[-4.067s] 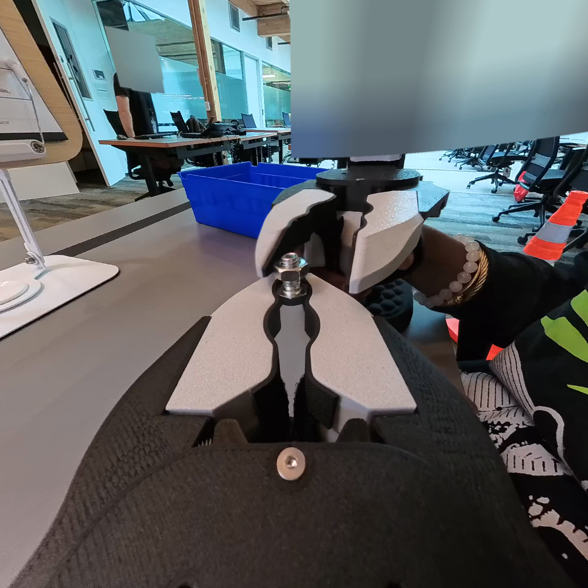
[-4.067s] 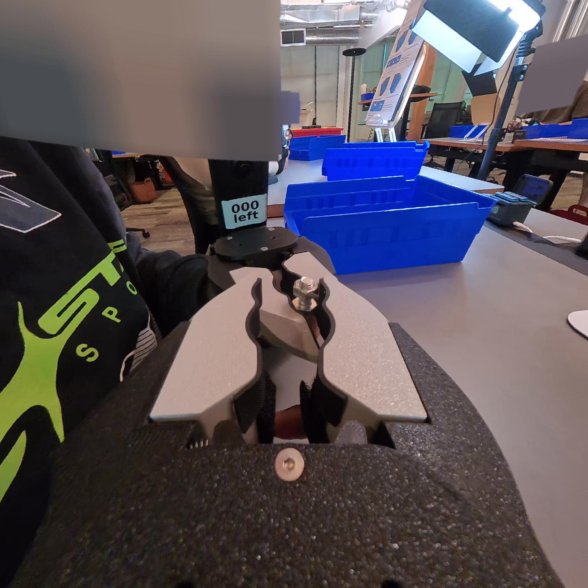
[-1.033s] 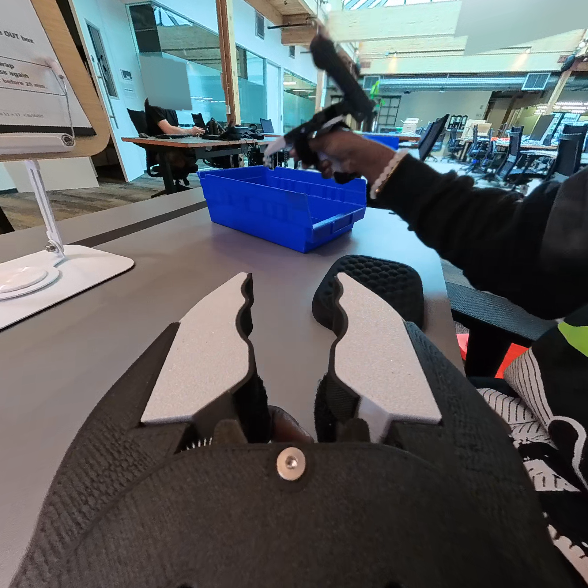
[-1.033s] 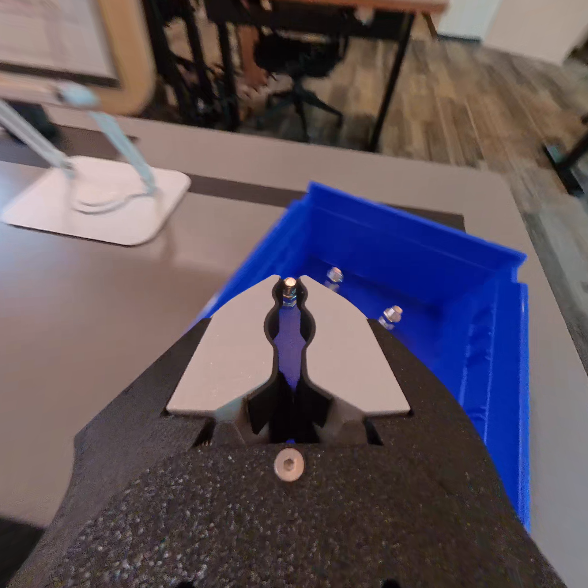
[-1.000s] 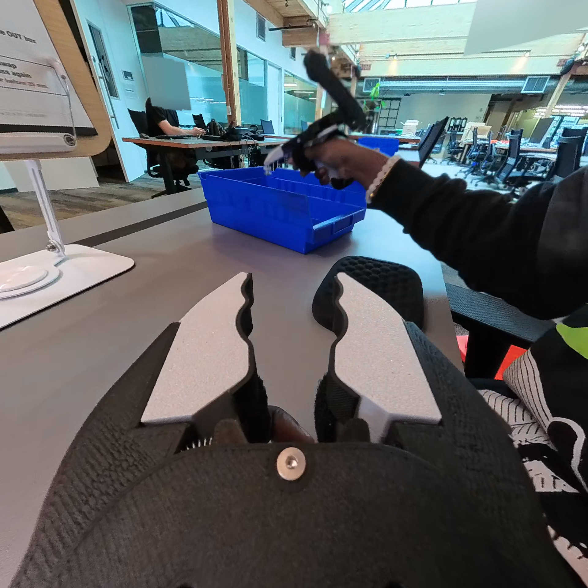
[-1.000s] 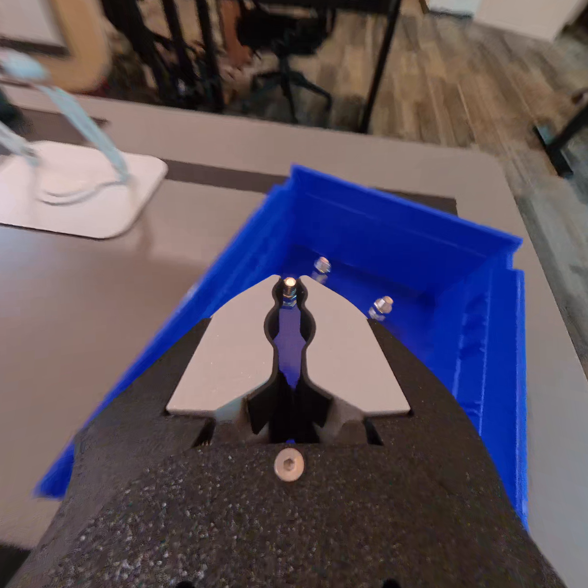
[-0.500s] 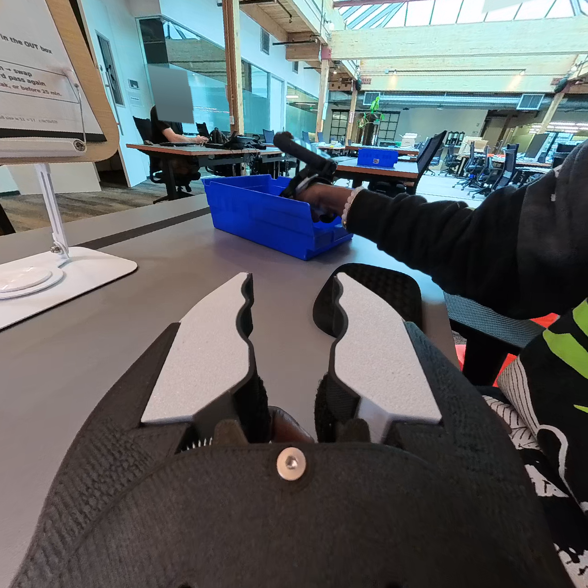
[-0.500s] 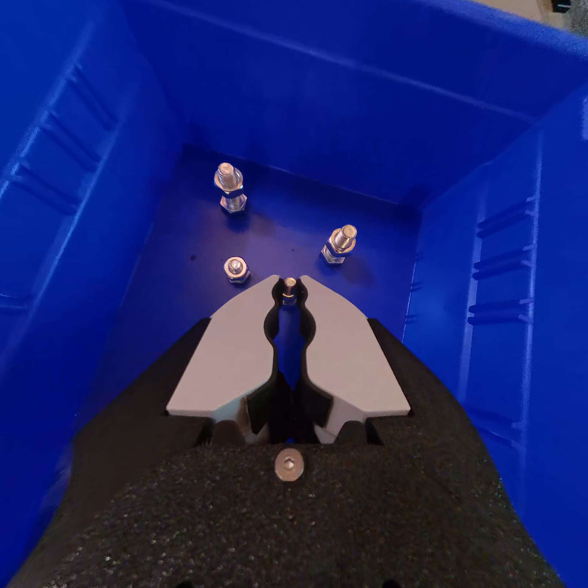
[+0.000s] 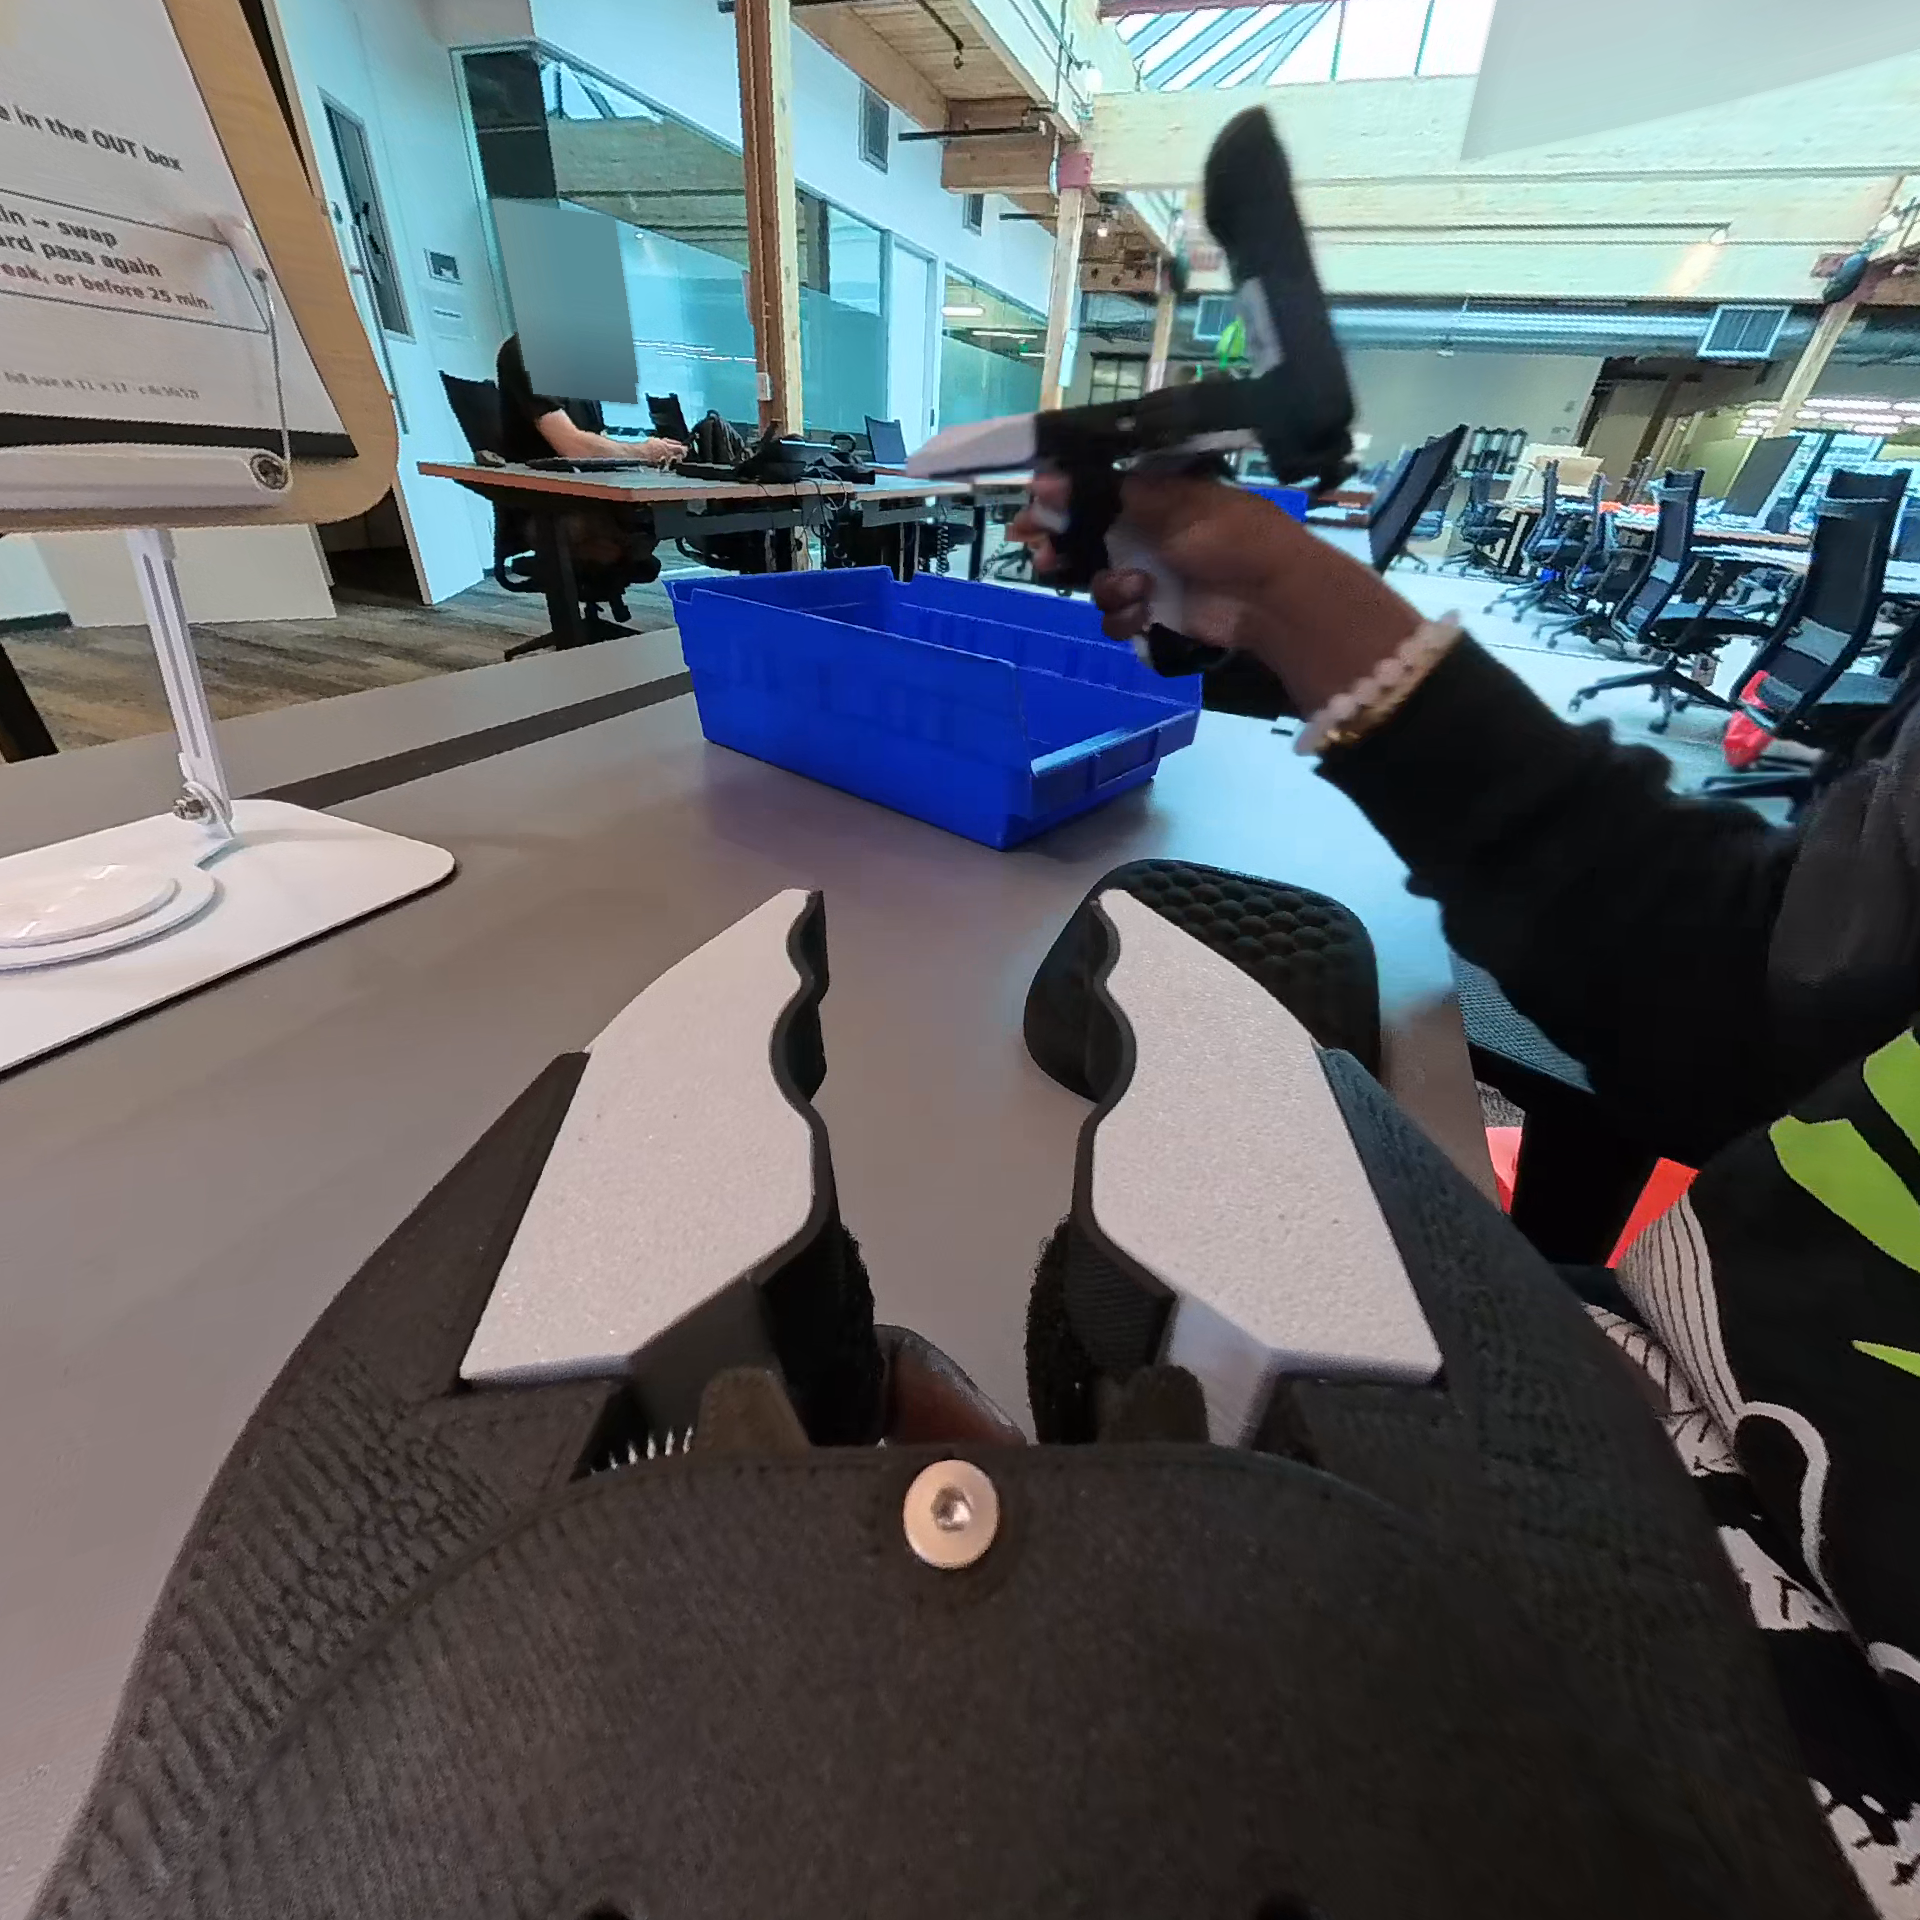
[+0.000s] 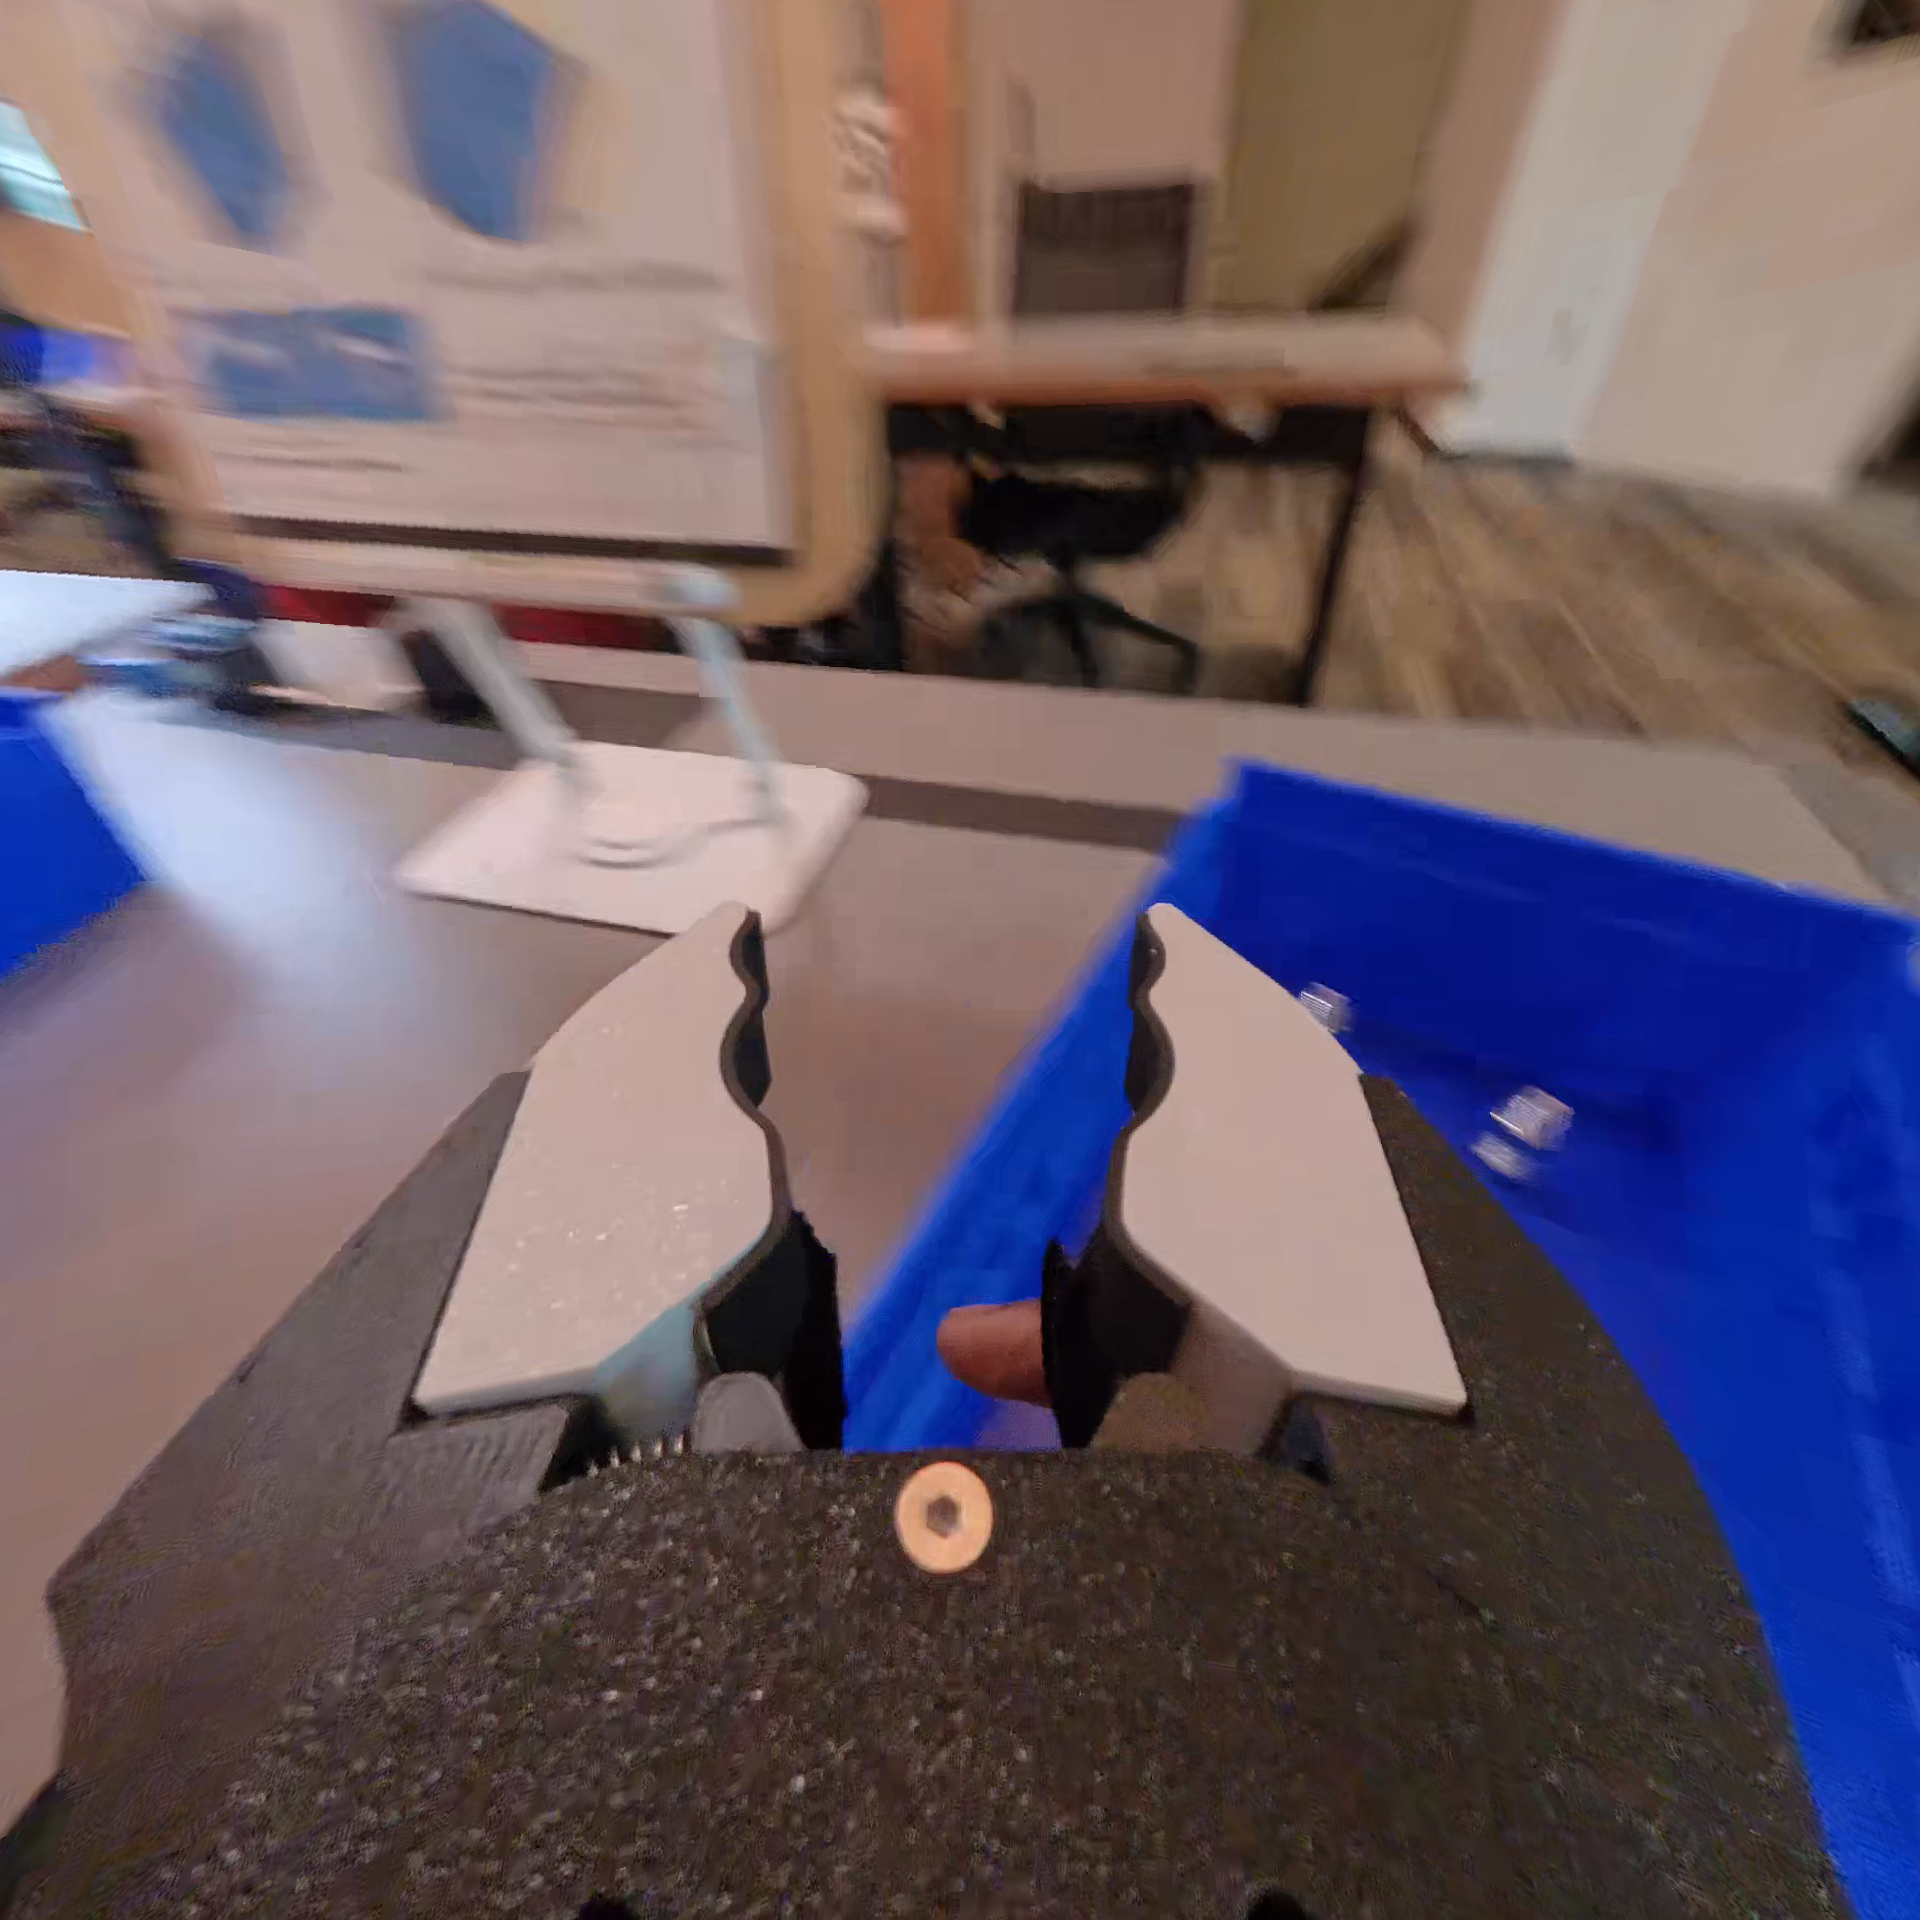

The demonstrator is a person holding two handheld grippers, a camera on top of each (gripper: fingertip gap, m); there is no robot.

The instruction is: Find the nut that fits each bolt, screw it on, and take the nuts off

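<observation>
Blue plastic forms the bin [image 10: 1558, 935] on the grey table [image 9: 520, 935], where blurred bolts with nuts [image 10: 1527, 1127] are seen lying inside, near the far wall. Just above the bin's near left edge the right claw [image 10: 945, 935] is held wide apart and empty. Low over the bare table, well apart from the bin, the left claw [image 9: 961, 914] is likewise spread wide with nothing gripped.

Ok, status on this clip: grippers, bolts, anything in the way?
Left hand-held gripper open, empty, low over the table. Right hand-held gripper open, empty, above the blue bin edge. Bolts with nuts lie blurred in the bin. Nothing in the way.
</observation>
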